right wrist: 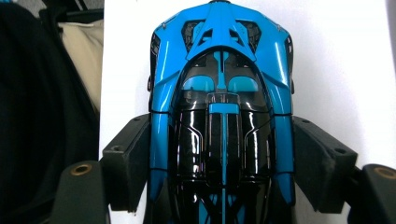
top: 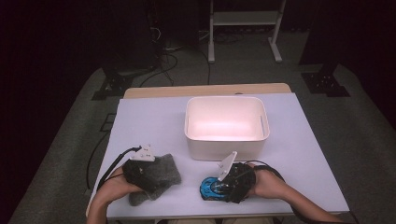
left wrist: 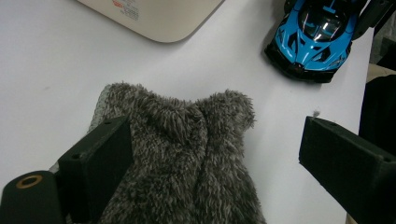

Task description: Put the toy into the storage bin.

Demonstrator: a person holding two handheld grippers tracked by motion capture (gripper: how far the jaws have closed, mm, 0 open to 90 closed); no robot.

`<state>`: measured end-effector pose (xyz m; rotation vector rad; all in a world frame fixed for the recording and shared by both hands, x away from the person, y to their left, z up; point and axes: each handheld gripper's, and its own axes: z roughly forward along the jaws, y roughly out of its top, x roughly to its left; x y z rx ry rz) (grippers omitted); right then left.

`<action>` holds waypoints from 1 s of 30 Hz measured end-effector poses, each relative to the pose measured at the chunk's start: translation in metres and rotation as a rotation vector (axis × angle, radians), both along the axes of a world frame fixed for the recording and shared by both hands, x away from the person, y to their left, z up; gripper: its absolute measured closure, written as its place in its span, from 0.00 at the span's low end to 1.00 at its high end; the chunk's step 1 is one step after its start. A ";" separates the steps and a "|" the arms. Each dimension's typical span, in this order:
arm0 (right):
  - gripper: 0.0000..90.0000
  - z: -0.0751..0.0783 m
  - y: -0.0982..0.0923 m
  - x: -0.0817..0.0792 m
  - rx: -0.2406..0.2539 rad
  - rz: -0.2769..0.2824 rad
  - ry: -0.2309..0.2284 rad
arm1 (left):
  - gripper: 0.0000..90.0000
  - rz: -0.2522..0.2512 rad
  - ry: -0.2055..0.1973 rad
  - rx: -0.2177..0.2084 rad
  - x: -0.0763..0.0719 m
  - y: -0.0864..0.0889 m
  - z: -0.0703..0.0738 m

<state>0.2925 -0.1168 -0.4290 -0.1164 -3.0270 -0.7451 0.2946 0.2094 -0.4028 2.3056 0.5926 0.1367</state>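
While the left gripper (top: pixel 154 173) hovers with its jaws wide apart over the grey fuzzy cloth (left wrist: pixel 187 154), the right gripper (top: pixel 224 186) is the one at the blue toy car (right wrist: pixel 222 116), which sits near the table's (top: pixel 149 121) front edge, just in front of the white bin (top: pixel 226 144). The car's long axis runs straight out along the right gripper's jaws, which press against its two flanks. Any lift toward the bin looks like the right hand's job.

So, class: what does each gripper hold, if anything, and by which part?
The right gripper grips the toy car by its two sides, near one end. The left gripper holds nothing; its open jaws straddle the grey cloth.
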 end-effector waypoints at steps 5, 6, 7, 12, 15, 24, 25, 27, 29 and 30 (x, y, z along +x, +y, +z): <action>0.30 0.004 -0.003 0.003 0.023 0.003 0.018 | 0.10 0.000 0.002 0.000 0.001 0.001 -0.001; 0.30 0.007 -0.004 0.004 0.031 0.003 0.023 | 0.10 0.000 0.002 0.001 0.001 0.001 -0.001; 0.30 0.009 -0.005 0.004 0.039 -0.004 0.026 | 0.10 0.003 0.003 -0.005 0.001 0.001 -0.002; 0.30 0.026 -0.008 0.006 0.069 -0.003 0.035 | 0.10 -0.002 0.003 -0.003 0.002 0.001 -0.002; 0.30 0.037 -0.010 0.005 0.085 0.002 0.036 | 0.10 0.001 0.006 -0.009 0.002 0.001 -0.002; 0.30 0.071 -0.012 0.004 0.112 0.025 0.037 | 0.10 0.007 0.005 -0.013 0.002 0.003 -0.001; 0.30 0.075 -0.012 0.004 0.115 0.028 0.036 | 0.10 0.012 0.003 -0.015 0.002 0.003 -0.001; 0.30 0.085 -0.013 0.004 0.119 0.034 0.031 | 0.10 0.018 0.005 -0.015 0.001 0.004 -0.001; 0.30 0.092 -0.013 0.005 0.126 0.036 0.030 | 0.10 0.015 0.006 -0.013 0.001 0.005 -0.002; 0.30 0.097 -0.013 0.005 0.130 0.037 0.026 | 0.10 0.013 0.007 -0.009 0.001 0.005 -0.002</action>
